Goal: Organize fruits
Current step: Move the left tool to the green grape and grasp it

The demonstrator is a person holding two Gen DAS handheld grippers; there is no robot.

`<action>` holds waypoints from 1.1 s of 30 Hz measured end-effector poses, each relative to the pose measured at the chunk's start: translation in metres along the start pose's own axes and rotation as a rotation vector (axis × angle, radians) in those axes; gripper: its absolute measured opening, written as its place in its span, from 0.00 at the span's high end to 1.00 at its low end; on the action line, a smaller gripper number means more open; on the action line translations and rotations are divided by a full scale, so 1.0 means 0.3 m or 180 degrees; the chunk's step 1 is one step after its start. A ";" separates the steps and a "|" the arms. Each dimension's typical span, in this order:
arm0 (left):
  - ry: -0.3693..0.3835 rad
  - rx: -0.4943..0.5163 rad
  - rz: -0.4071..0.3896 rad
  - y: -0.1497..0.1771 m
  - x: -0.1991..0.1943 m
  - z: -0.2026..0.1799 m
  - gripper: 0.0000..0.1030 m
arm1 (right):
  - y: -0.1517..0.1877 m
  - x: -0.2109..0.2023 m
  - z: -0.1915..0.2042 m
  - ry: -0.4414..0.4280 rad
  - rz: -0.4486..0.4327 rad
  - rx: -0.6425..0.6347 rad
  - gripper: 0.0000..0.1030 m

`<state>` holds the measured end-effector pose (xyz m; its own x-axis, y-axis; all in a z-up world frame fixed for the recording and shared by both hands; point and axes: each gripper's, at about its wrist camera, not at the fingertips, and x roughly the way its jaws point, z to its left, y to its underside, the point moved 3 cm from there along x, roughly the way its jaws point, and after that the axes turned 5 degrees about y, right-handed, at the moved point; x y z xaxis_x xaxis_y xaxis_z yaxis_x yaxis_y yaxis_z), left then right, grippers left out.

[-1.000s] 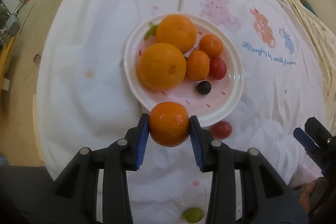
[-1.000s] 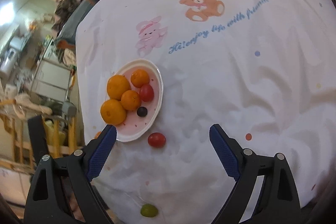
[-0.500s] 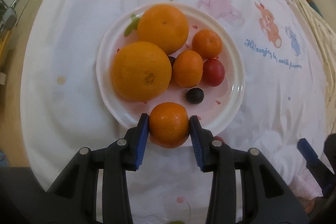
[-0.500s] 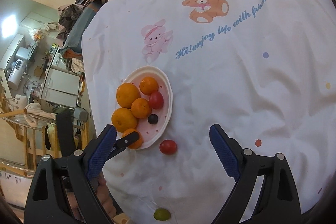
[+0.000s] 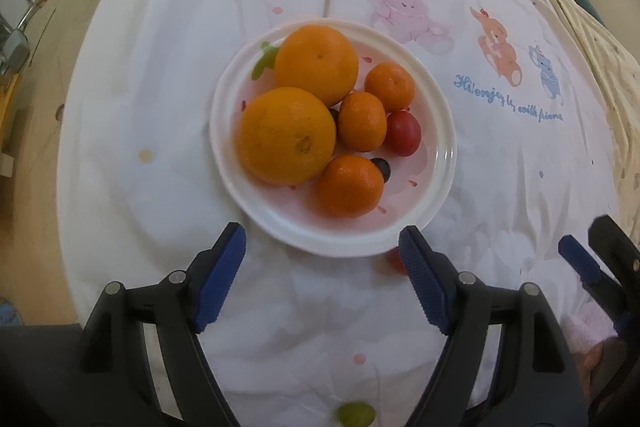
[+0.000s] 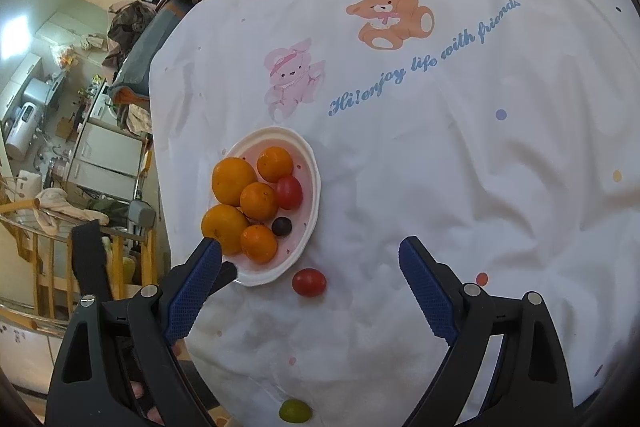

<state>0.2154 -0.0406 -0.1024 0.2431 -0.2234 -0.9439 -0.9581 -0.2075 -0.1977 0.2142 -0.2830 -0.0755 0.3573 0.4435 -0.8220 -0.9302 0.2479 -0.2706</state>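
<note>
Now, in the left wrist view, the left tongs [image 5: 322, 247] have just been opening, and their ridged blue pads [image 5: 219, 277] stand spread with nothing between them. Just past the tips sits the round white plate [image 5: 442, 163], smooth and shiny with a ribbed rim. The small orange [image 5: 349, 185] lies on the plate, at the near side, free of the pads. Behind it on the plate are two big bumpy oranges [image 5: 286, 135], two more small ones, a smooth red tomato [image 5: 404, 133] and a dark round grape [image 5: 382, 167]. Another red tomato [image 5: 394, 259] peeks out just off the plate's near rim, half hidden by the right pad. A green grape [image 5: 355, 414] lies well nearer than the plate. All of it rests on a soft, wrinkled white cloth [image 5: 160, 131] with cartoon animals, and there is bare cloth all around the plate.

In the right wrist view, the right tongs [image 6: 310, 263] are spread wide and hold nothing. The plate [image 6: 316, 187] is up and to the left of them, close to the cloth's left edge, where the cloth drops off. The loose red tomato [image 6: 309, 282] lies just off the plate's near rim, between the pads. To the plate's right, the cloth [image 6: 460, 167] is wide and bare.
</note>
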 end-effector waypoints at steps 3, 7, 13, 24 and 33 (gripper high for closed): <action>-0.0015 0.0017 -0.0059 0.017 -0.031 0.020 0.26 | 0.009 0.002 0.002 -0.0006 0.0022 -0.0017 0.10; 0.0012 0.0018 -0.0079 0.048 -0.064 0.045 0.26 | 0.022 0.004 -0.001 0.0045 0.0024 -0.0028 0.10; 0.0046 0.0146 -0.0127 0.136 -0.113 0.054 0.26 | 0.044 0.015 -0.023 0.0158 0.0050 0.0010 0.10; 0.0131 0.0791 0.0214 0.460 -0.070 -0.067 0.26 | 0.078 -0.012 -0.059 0.0262 0.0019 0.0087 0.10; -0.0055 0.1419 0.0437 0.571 0.031 -0.188 0.44 | 0.085 -0.050 -0.119 0.0300 -0.0031 0.0190 0.10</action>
<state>0.0621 -0.1320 -0.1300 0.1107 -0.2034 -0.9728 -0.9539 0.2532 -0.1614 0.1822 -0.3142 -0.0881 0.3541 0.3586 -0.8637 -0.9191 0.3039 -0.2507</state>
